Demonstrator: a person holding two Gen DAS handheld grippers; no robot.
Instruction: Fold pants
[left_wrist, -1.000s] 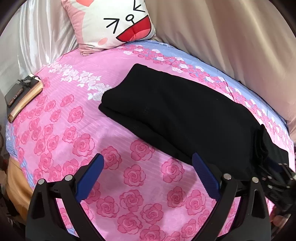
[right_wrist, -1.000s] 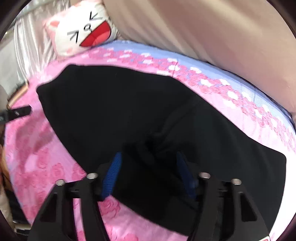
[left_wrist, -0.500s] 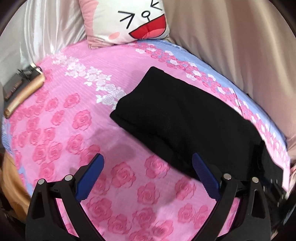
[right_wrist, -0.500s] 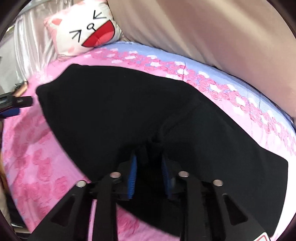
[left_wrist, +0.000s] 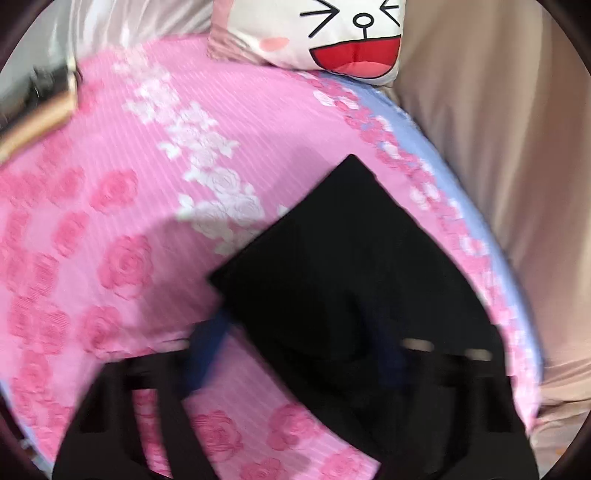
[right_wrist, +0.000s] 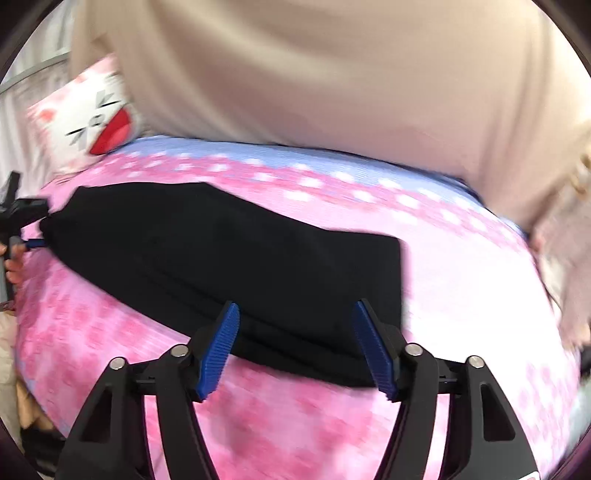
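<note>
The black pants (right_wrist: 229, 254) lie folded in a flat stack on the pink rose bedsheet (right_wrist: 295, 417). My right gripper (right_wrist: 297, 347) is open, its blue pads (right_wrist: 221, 343) on either side of the stack's near edge, holding nothing. In the left wrist view the pants (left_wrist: 351, 280) fill the lower right. My left gripper (left_wrist: 295, 354) is blurred; its left blue pad (left_wrist: 207, 350) sits at the stack's corner and the right pad is dark against the cloth. The left gripper also shows at the far left of the right wrist view (right_wrist: 22, 229), by the stack's far end.
A cat-face pillow (left_wrist: 332, 37) leans at the head of the bed, also in the right wrist view (right_wrist: 92, 122). A beige curtain (right_wrist: 332, 74) hangs behind the bed. A wooden-edged object (left_wrist: 37, 114) with dark items sits at the bed's left side.
My right gripper opened and let go of the pants, which now lie as a shorter folded stack. My left gripper swung in over the stack's end.
</note>
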